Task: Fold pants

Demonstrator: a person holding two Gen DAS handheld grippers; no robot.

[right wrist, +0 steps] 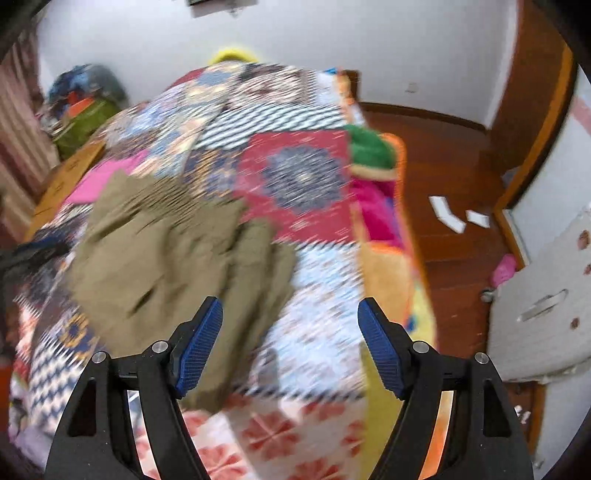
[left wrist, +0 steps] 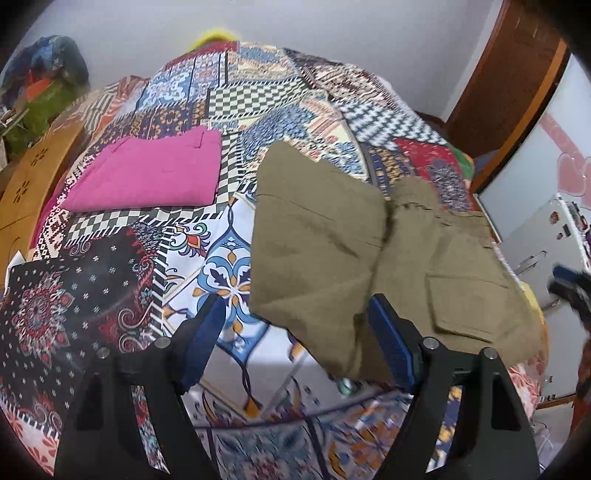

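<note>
Both grippers are off the cloth right now. My left gripper (left wrist: 295, 325) has its 2 blue pads spread wide with nothing pinched; the near edge of the olive pants (left wrist: 332, 258) sits in the gap between them, but the pads aren't touching it. My right gripper (right wrist: 290, 328) is just as wide and empty, hanging over the patchwork bedspread (right wrist: 314, 321), with the olive pants (right wrist: 166, 251) off at about 10 o'clock from its fingers. That view is pretty smeared, so I can't make out folds there.

In the left view the pants lie folded over in a bunched heap on the bedspread (left wrist: 110, 280), a flap pocket showing at about 3 o'clock of the pile. The right gripper's blue tip (left wrist: 569, 280) pokes in at the 3 o'clock edge.

Further back, at roughly 11 o'clock, a folded pink garment (left wrist: 147, 173) lies flat, well apart from the olive pair. Past that there's a wooden headboard (left wrist: 33, 184) at 9 o'clock, and a white wall (left wrist: 332, 22) behind it all.
</note>
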